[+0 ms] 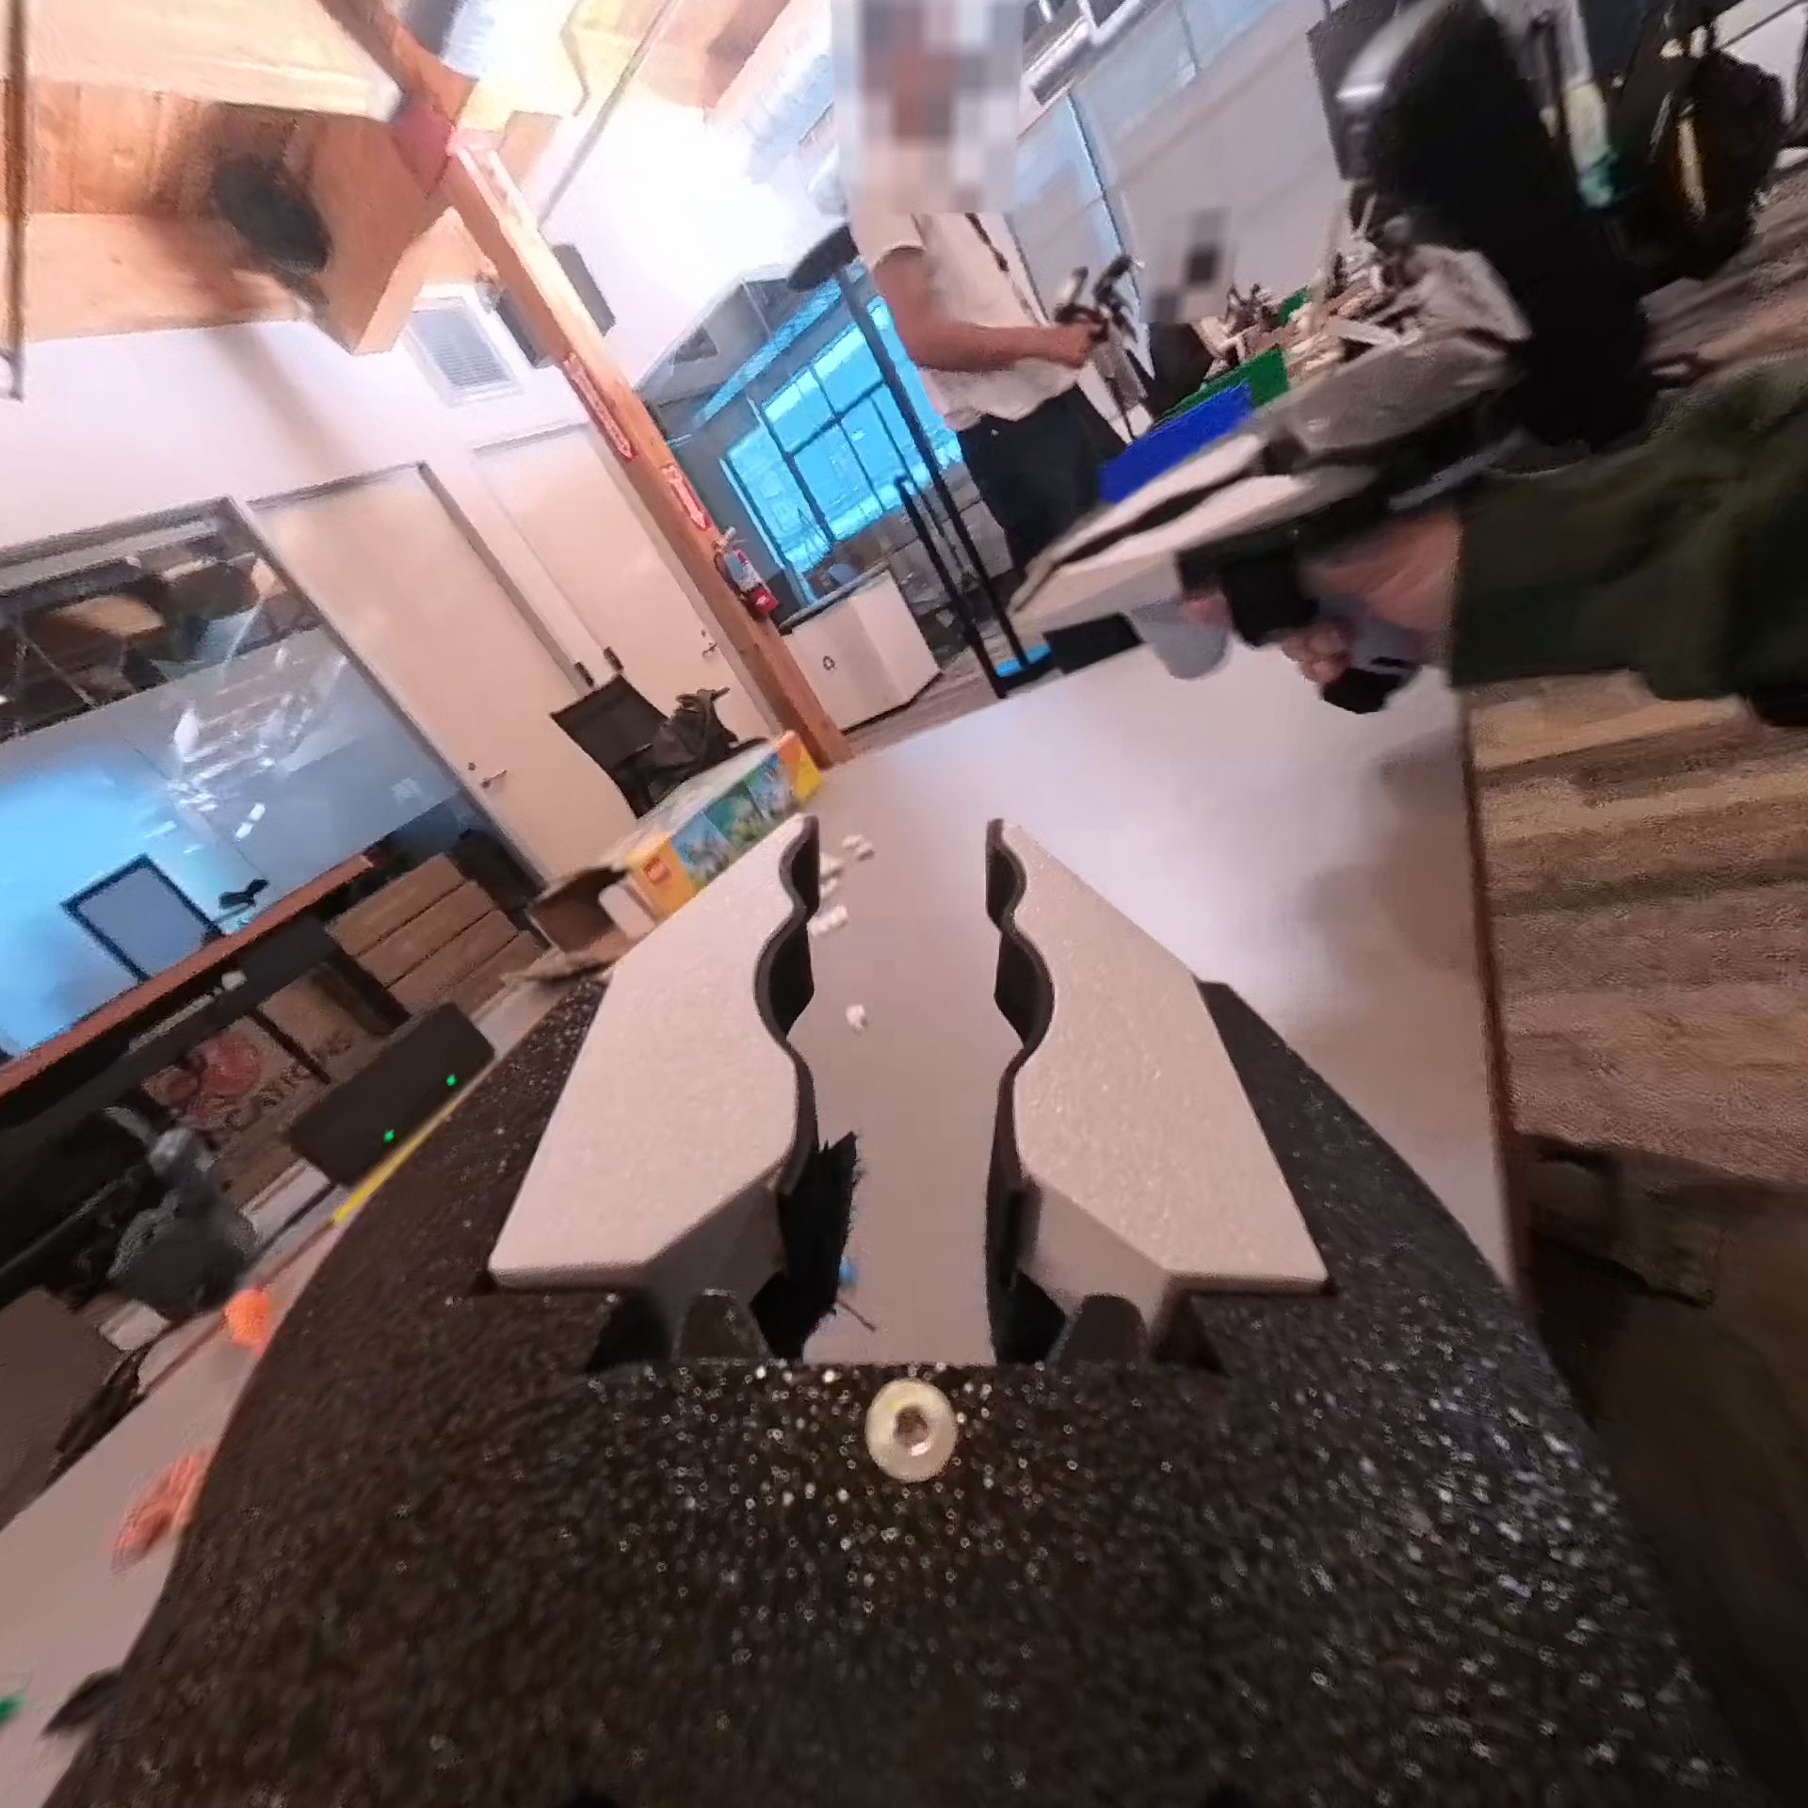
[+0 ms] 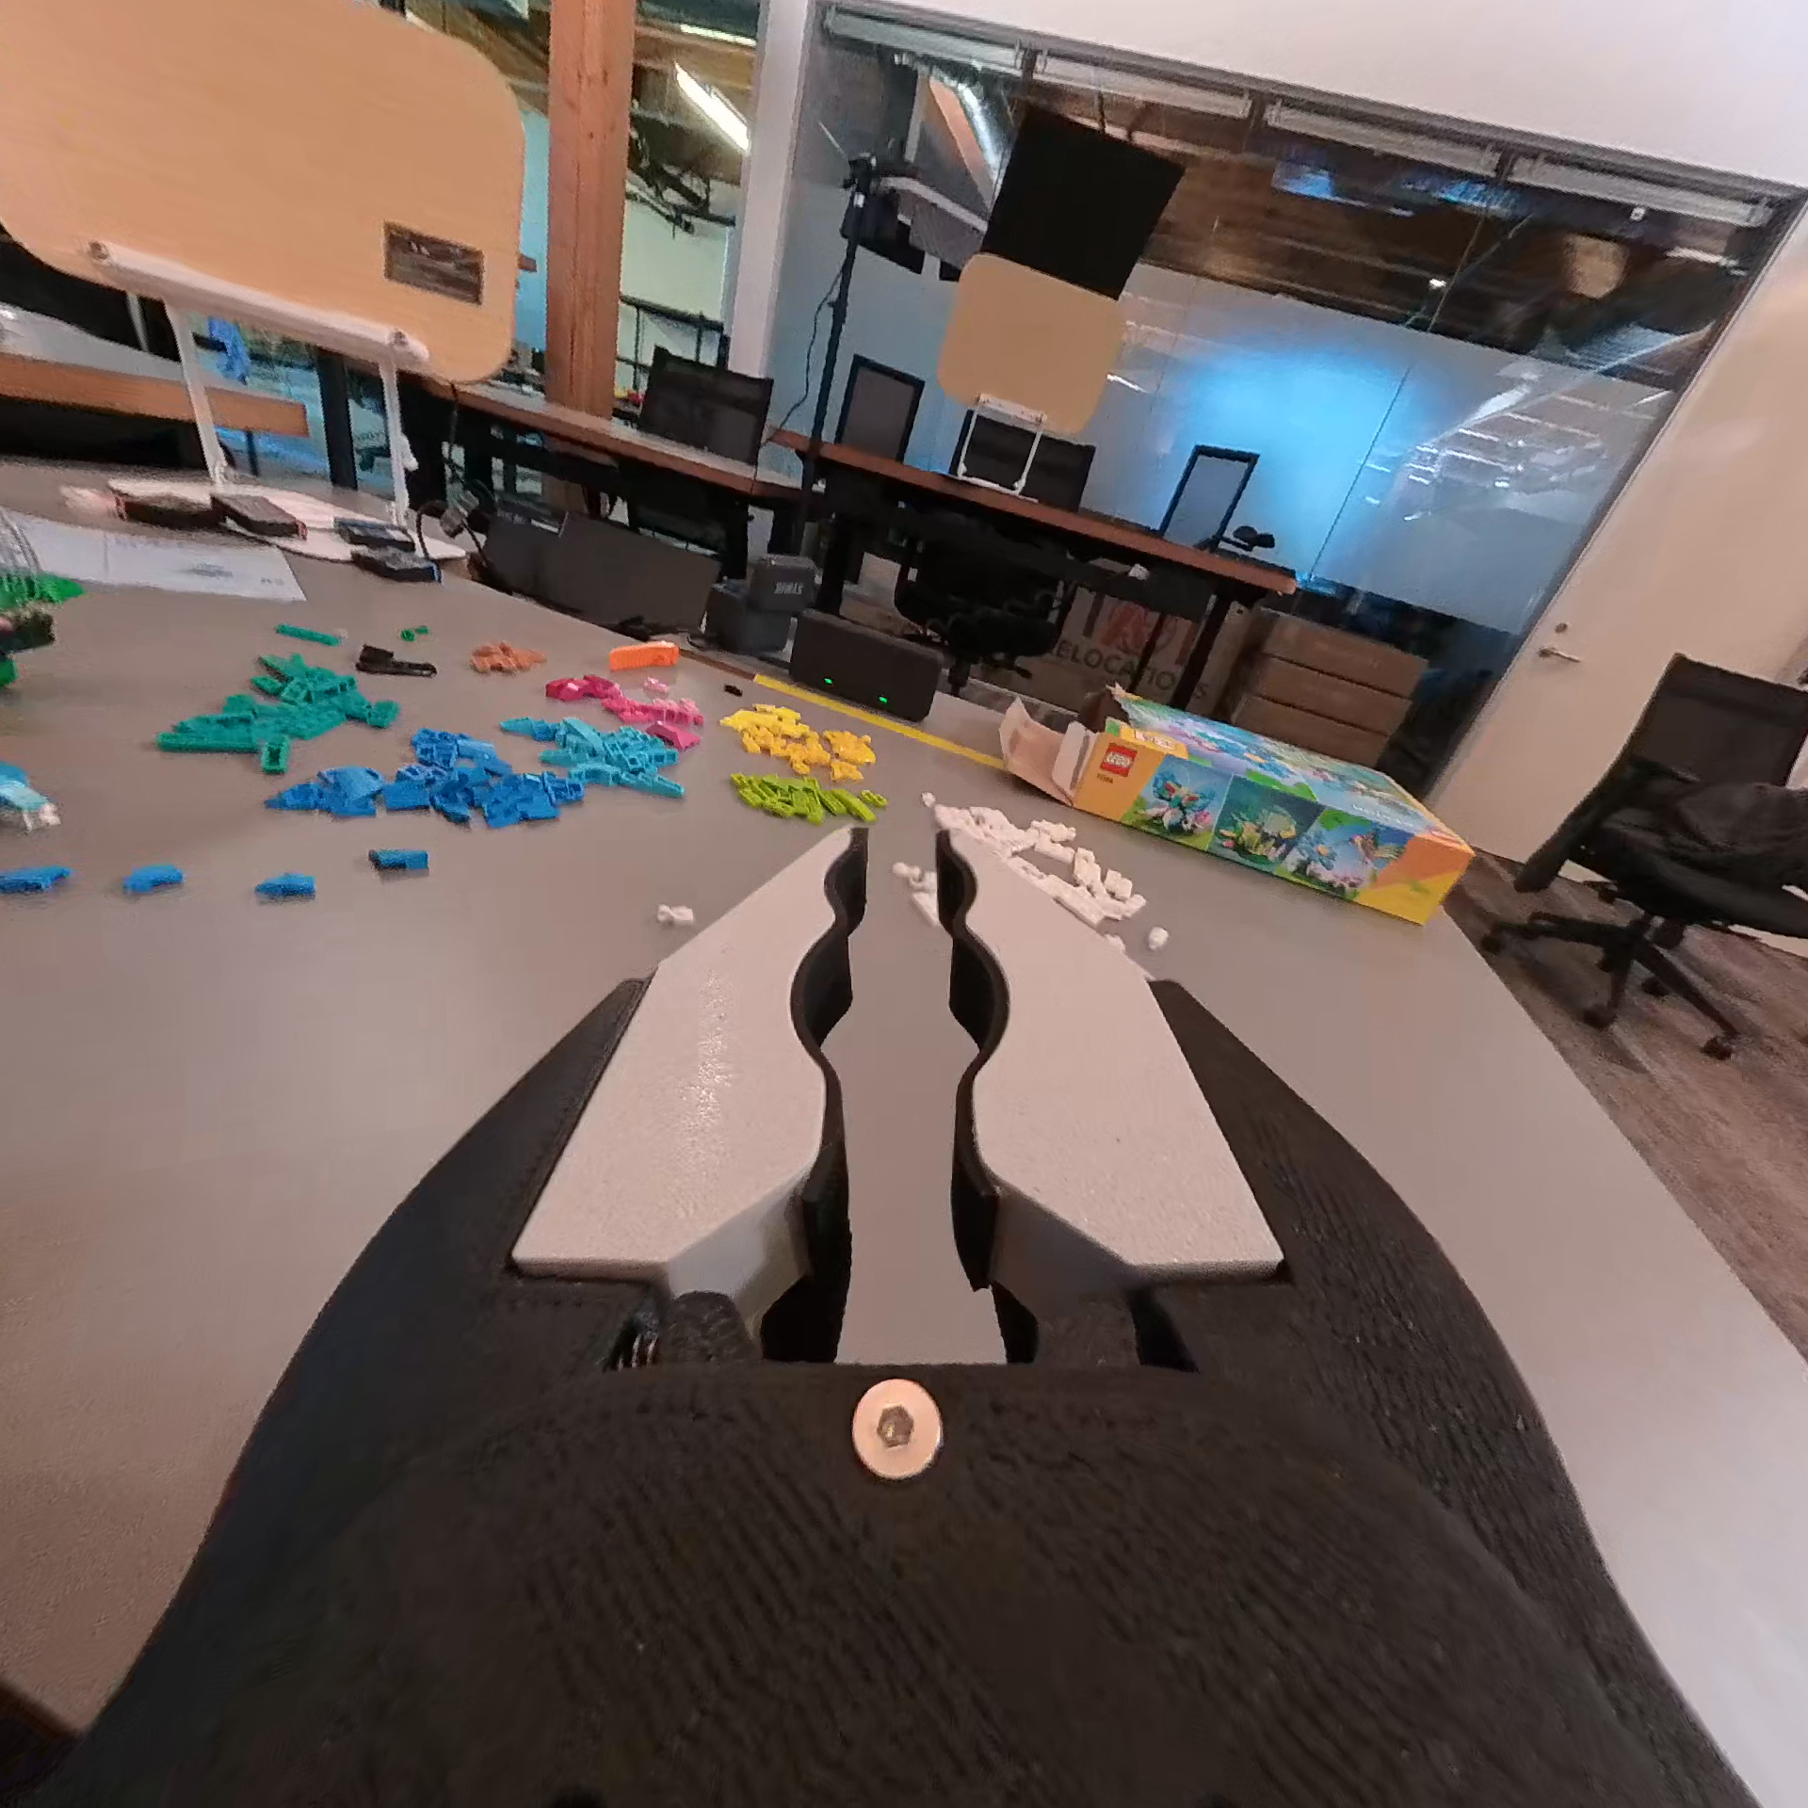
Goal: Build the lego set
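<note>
Loose lego pieces lie sorted by colour on the grey table [image 2: 293,1027]: teal [image 2: 284,709], blue [image 2: 460,783], light blue [image 2: 597,748], pink [image 2: 626,700], yellow [image 2: 802,744], lime green [image 2: 802,794] and white [image 2: 1047,861]. My right gripper [image 2: 900,841] is empty, its jaws a narrow gap apart, low over the table just before the white pile. My left gripper [image 1: 900,841] is open and empty, tilted, over bare table near a few small white pieces [image 1: 856,1017]. The right gripper [image 1: 1076,567] also shows in the left wrist view, held by a hand in a green sleeve.
The opened lego box [image 2: 1272,802] lies at the table's far right edge; it also shows in the left wrist view [image 1: 724,822]. A green partial build [image 2: 29,607] and papers [image 2: 196,567] sit far left. A black device [image 2: 866,665] stands beyond the table. A person [image 1: 988,342] stands behind.
</note>
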Available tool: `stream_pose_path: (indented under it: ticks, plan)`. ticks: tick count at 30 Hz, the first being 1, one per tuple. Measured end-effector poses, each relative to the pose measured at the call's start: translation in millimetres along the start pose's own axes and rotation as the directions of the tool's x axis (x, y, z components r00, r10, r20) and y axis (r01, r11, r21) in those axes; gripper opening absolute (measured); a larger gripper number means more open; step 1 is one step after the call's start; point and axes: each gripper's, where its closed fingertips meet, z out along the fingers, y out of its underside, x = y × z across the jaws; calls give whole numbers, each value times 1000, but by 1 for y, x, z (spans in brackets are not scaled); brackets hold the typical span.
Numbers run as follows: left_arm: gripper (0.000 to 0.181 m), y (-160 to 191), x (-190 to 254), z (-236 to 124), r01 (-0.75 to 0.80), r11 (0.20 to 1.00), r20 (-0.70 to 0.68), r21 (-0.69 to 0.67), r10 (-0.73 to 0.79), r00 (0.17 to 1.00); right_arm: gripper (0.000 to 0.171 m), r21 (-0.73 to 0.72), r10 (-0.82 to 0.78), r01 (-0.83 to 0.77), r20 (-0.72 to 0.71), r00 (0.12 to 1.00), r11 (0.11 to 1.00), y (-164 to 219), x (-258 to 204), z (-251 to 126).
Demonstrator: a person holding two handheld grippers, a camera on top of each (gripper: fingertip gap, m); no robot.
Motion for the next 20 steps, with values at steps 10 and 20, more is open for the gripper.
stream_pose_path:
  ticks: [10,20]
  plan:
    - [27,-3,-4,56,247,967,19,66,-249,968,12,-12,-49,49,-94,994,999,2,25,-50]
    - [24,-3,10,47,118,992,25,51,-120,992,14,9,44,-44,-40,998,999,4,23,-27]
